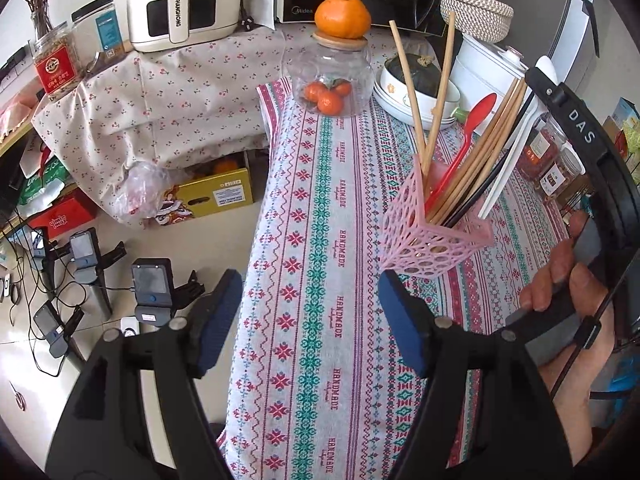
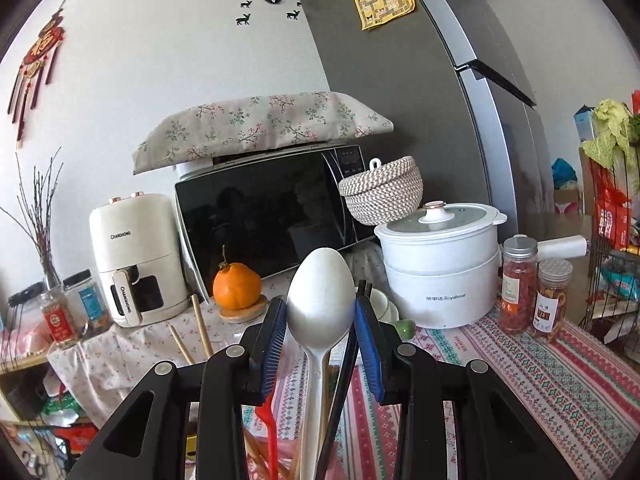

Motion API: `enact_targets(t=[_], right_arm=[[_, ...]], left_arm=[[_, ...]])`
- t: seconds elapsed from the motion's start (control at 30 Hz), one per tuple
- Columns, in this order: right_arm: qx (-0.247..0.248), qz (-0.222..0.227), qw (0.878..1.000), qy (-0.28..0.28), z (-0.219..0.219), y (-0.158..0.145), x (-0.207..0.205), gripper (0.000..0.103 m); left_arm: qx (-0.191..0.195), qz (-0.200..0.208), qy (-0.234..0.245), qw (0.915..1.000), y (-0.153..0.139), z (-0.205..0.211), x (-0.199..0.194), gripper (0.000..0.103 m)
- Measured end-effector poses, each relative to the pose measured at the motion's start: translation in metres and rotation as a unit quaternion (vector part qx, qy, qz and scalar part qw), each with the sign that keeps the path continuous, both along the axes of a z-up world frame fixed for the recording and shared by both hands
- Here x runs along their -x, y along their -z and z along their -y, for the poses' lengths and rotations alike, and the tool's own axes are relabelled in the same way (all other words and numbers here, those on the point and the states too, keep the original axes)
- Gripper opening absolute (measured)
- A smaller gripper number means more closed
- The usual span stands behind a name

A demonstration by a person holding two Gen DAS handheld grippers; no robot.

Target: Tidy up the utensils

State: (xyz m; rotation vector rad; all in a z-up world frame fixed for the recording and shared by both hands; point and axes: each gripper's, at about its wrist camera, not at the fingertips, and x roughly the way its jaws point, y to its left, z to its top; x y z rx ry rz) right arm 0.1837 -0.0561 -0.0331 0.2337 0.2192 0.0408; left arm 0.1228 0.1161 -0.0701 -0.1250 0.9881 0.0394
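Note:
A pink perforated utensil holder point(image 1: 430, 226) stands on the patterned tablecloth point(image 1: 320, 240). It holds wooden chopsticks point(image 1: 412, 92), a red spoon point(image 1: 466, 140), black chopsticks and a white spoon point(image 1: 512, 160). My left gripper point(image 1: 310, 316) is open and empty, low over the cloth just in front of the holder. My right gripper point(image 2: 321, 330) is above the holder, its blue pads point(image 2: 276, 340) at either side of the white spoon's bowl point(image 2: 321, 300). The red spoon point(image 2: 266, 428) and black chopsticks point(image 2: 340, 392) stand beside the white spoon. The right gripper's body also shows in the left wrist view point(image 1: 580, 128).
A glass jar point(image 1: 330, 80) of oranges with an orange point(image 1: 342, 16) on its lid stands behind the holder. Bowls with a squash point(image 1: 416, 92), a white cooker point(image 2: 440, 268), spice jars point(image 2: 520, 284), a microwave point(image 2: 272, 216) and an air fryer point(image 2: 136, 256) crowd the back. The table's left edge drops to the floor.

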Motion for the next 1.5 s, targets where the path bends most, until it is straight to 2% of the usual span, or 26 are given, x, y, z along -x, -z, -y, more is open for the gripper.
enact_targets(t=[0.23, 0.4, 0.47, 0.57, 0.73, 0.87, 0.93, 1.0, 1.1, 1.2, 1.4, 1.5], right_arm=[[0.001, -0.001, 1.0, -0.012, -0.006, 0.009, 0.006, 0.038], [-0.001, -0.012, 1.0, -0.027, 0.004, -0.002, 0.018, 0.05], [-0.003, -0.022, 0.999, -0.033, 0.016, -0.012, 0.024, 0.055], [-0.002, -0.048, 0.998, -0.037, 0.038, -0.03, 0.033, 0.062], [-0.009, -0.106, 0.994, -0.034, 0.087, -0.053, 0.055, 0.077], [0.033, -0.156, 0.986, -0.053, 0.113, -0.064, 0.079, 0.089], [0.066, -0.165, 0.983, -0.053, 0.122, -0.067, 0.097, 0.093], [0.102, -0.168, 0.98, -0.044, 0.129, -0.07, 0.115, 0.102], [0.14, -0.182, 0.973, -0.027, 0.138, -0.068, 0.139, 0.103], [0.144, -0.213, 0.966, -0.03, 0.145, -0.063, 0.152, 0.103], [0.094, -0.235, 0.966, -0.044, 0.165, -0.065, 0.171, 0.103], [0.088, -0.244, 0.964, -0.049, 0.169, -0.063, 0.172, 0.103]], left_arm=[[-0.002, 0.004, 0.0, 1.0, -0.001, 0.003, 0.001, 0.074], [-0.006, 0.006, 0.001, 1.0, -0.004, 0.01, 0.002, 0.077], [-0.002, 0.013, -0.003, 0.9999, -0.009, 0.014, 0.006, 0.081], [-0.001, 0.027, -0.009, 0.9996, -0.017, 0.022, 0.013, 0.086], [-0.026, 0.063, -0.009, 0.9976, -0.035, 0.047, 0.032, 0.093], [-0.029, 0.093, -0.014, 0.9951, -0.052, 0.067, 0.053, 0.096], [-0.04, 0.103, -0.019, 0.9937, -0.06, 0.077, 0.063, 0.102], [-0.052, 0.111, -0.021, 0.9923, -0.067, 0.087, 0.072, 0.102], [-0.05, 0.113, -0.016, 0.9922, -0.074, 0.098, 0.087, 0.102], [-0.046, 0.116, -0.005, 0.9922, -0.079, 0.111, 0.101, 0.102], [-0.052, 0.12, 0.019, 0.9913, -0.079, 0.127, 0.113, 0.102], [-0.049, 0.113, 0.021, 0.9922, -0.076, 0.129, 0.112, 0.102]])
